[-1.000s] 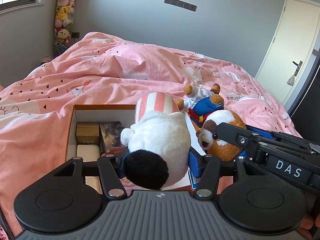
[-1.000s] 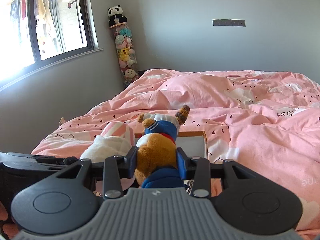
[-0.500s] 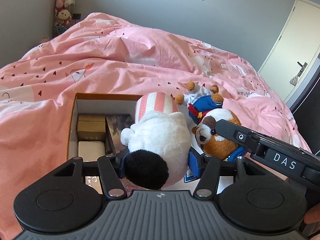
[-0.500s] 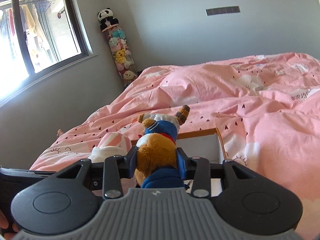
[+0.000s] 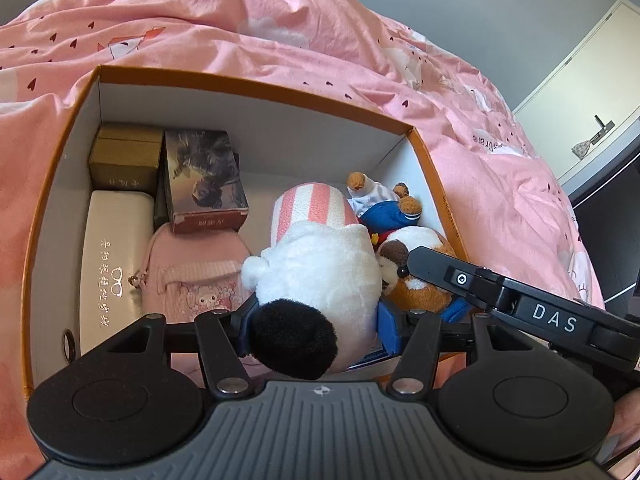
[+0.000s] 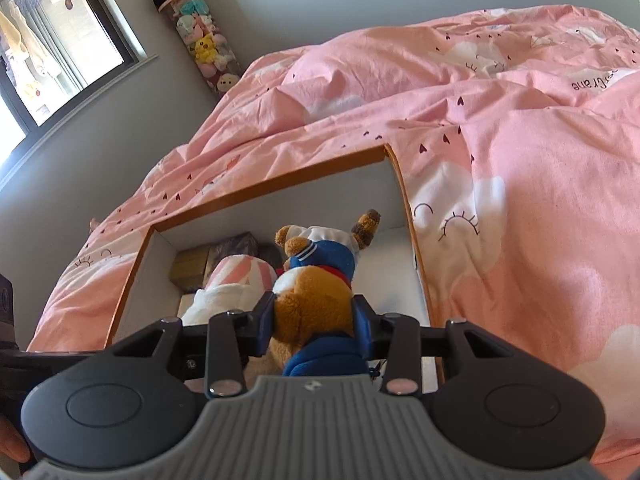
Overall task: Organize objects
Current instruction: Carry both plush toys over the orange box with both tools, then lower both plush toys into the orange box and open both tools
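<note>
Bed: covered by a rumpled pink duvet [image 5: 280,32] with small dark hearts and white clouds.
On it: 1 open orange-rimmed box [image 5: 256,94], sunk into the folds.
Box place: 9 o'clock half of the left view, duvet bunched against its walls.

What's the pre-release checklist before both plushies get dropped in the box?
1. left gripper shut on white plush: ok.
2. right gripper shut on brown plush: ok.
3. Both toys over the orange box, inside its rim: ok.
4. Bare floor under them, right of the pink pouch: ok.
5. Toys touching the box floor: cannot tell.
6. Grippers apart from each other: not ok, right one crosses close beside the white plush.
</note>
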Demonstrator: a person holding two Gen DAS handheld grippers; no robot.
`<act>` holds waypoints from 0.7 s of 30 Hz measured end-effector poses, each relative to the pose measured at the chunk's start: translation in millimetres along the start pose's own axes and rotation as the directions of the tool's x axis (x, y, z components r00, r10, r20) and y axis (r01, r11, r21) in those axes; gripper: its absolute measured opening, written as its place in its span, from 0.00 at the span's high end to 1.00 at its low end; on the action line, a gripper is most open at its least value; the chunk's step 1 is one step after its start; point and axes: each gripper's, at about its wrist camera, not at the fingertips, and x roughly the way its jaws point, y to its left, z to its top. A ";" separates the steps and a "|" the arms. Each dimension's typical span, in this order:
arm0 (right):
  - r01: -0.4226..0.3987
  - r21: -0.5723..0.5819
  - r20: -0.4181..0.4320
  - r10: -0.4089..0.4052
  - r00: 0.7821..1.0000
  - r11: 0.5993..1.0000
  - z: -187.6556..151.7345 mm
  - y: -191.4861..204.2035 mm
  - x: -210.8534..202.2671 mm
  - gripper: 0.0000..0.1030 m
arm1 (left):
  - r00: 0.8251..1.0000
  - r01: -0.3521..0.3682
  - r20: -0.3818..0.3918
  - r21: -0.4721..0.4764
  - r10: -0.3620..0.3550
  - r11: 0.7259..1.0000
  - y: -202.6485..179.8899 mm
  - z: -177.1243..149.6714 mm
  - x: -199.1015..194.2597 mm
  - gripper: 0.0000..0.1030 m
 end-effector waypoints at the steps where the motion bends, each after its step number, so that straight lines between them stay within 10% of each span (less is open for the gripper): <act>1: 0.002 -0.002 -0.021 -0.002 1.000 1.000 -0.2 -1.7 3.2 0.59 | 1.000 -0.014 -0.011 0.006 0.014 1.000 -1.1 -1.4 3.0 0.36; 21: 0.046 -0.149 -0.284 -0.088 0.955 0.988 10.6 2.9 35.1 0.55 | 0.999 0.018 -0.031 -0.009 -0.018 1.000 7.9 -7.0 11.5 0.28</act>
